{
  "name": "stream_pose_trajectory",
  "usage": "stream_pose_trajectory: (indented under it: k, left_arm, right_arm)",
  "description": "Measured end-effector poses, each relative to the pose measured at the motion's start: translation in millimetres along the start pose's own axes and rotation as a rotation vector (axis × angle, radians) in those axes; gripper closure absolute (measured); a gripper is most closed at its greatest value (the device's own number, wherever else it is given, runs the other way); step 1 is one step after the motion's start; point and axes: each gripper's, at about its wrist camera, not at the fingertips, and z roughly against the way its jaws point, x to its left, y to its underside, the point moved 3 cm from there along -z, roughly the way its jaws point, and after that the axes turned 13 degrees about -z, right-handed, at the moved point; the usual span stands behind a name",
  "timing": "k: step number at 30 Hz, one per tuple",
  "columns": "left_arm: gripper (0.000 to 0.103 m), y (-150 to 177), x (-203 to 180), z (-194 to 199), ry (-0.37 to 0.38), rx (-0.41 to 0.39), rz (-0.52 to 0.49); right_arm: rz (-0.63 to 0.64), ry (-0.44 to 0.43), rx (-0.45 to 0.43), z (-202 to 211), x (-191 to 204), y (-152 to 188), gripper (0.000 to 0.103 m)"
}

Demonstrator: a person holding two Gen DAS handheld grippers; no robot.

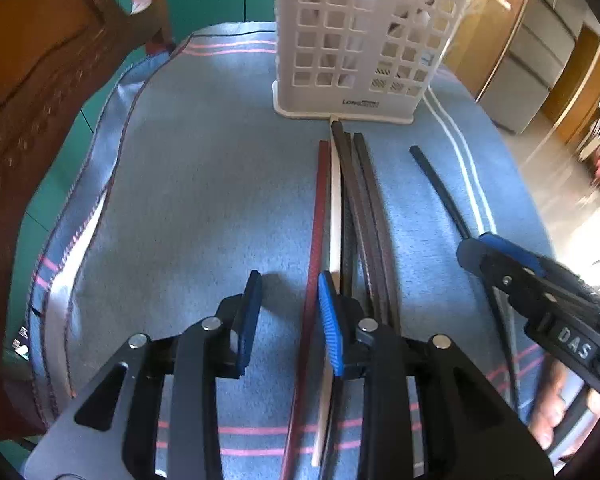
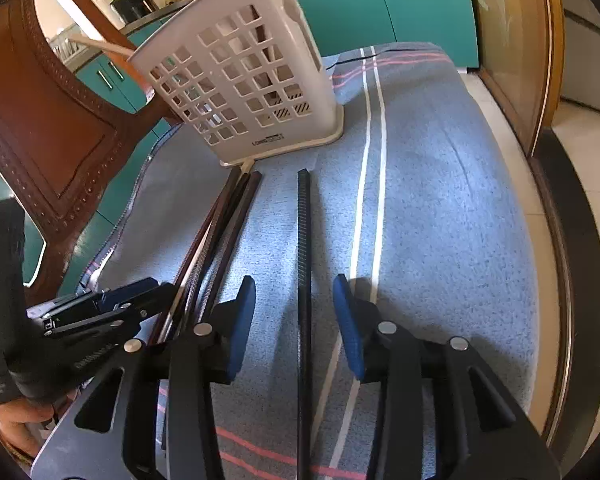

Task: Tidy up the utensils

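A white perforated utensil basket [image 1: 364, 40] [image 2: 252, 80] stands at the far end of the blue cloth. In front of it lies a bundle of chopsticks: a red one [image 1: 318, 208], a cream one [image 1: 335, 208] and several dark brown ones [image 1: 364, 200] [image 2: 228, 224]. A single black chopstick [image 1: 436, 184] [image 2: 304, 220] lies apart to the right. My left gripper [image 1: 289, 280] [image 2: 140, 292] is open, with the red chopstick between its fingers, close to the right pad and not pinched. My right gripper [image 2: 294, 280] [image 1: 484, 248] is open and straddles the black chopstick, pads apart from it.
A blue towel with pink and white stripes [image 1: 180, 200] [image 2: 440, 200] covers the table. A brown wooden chair [image 1: 40, 100] [image 2: 40, 120] stands at the left, with teal cabinets behind it. The table edge [image 2: 552, 280] drops off on the right. A hand [image 1: 552, 408] holds the right gripper.
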Motion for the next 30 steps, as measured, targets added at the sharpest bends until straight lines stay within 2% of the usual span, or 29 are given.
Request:
stream_pose_trajectory:
  k: [1,2,3,8,10,12,17,20,24,25,26,27,28,29,30]
  left_arm:
    - [0.079,-1,3,-1,-0.005,0.0,0.013]
    - [0.088,-1,8,-1,-0.014,0.003,0.04]
    - [0.093,-1,14,-1,-0.016,0.006,0.062]
    - [0.095,13,26,6,0.026,0.028,0.12]
    - [0.095,18,23,8,0.061,0.037,0.102]
    - [0.095,16,24,6,0.064,0.04,0.083]
    - [0.081,-15,28,-11,0.035,0.069,0.032]
    - [0.077,-39,28,-24,0.007,0.095,-0.021]
    - [0.075,-59,32,-36,-0.008,0.117,-0.031]
    - [0.075,-60,32,-37,-0.008,0.116,-0.023]
    - [0.08,-60,33,-38,-0.011,0.11,-0.009]
    - [0.092,-59,34,-37,-0.019,0.101,0.004]
    - [0.096,-53,35,-33,-0.022,0.081,0.03]
    - [0.096,-47,36,-30,-0.015,0.06,0.057]
    - [0.096,-42,38,-28,-0.008,0.043,0.085]
  right_arm:
    - [0.011,0.012,-0.008,0,2,0,0.063]
    - [0.02,0.021,-0.012,-1,3,1,0.063]
    - [0.031,0.031,-0.017,-1,4,2,0.063]
    - [0.066,0.077,-0.036,1,4,4,0.066]
    - [0.07,0.067,-0.021,2,4,5,0.067]
    - [0.078,0.076,-0.004,-1,7,3,0.067]
    - [0.159,0.221,0.03,-17,23,-11,0.067]
    - [0.182,0.299,0.044,-35,29,-30,0.067]
    - [0.211,0.343,0.082,-54,34,-53,0.067]
    - [0.214,0.344,0.085,-56,35,-55,0.07]
    - [0.22,0.342,0.087,-57,35,-57,0.077]
    - [0.222,0.334,0.09,-57,34,-58,0.081]
    - [0.223,0.328,0.09,-57,34,-58,0.091]
    - [0.225,0.3,0.093,-57,34,-58,0.096]
    - [0.224,0.268,0.1,-57,34,-58,0.096]
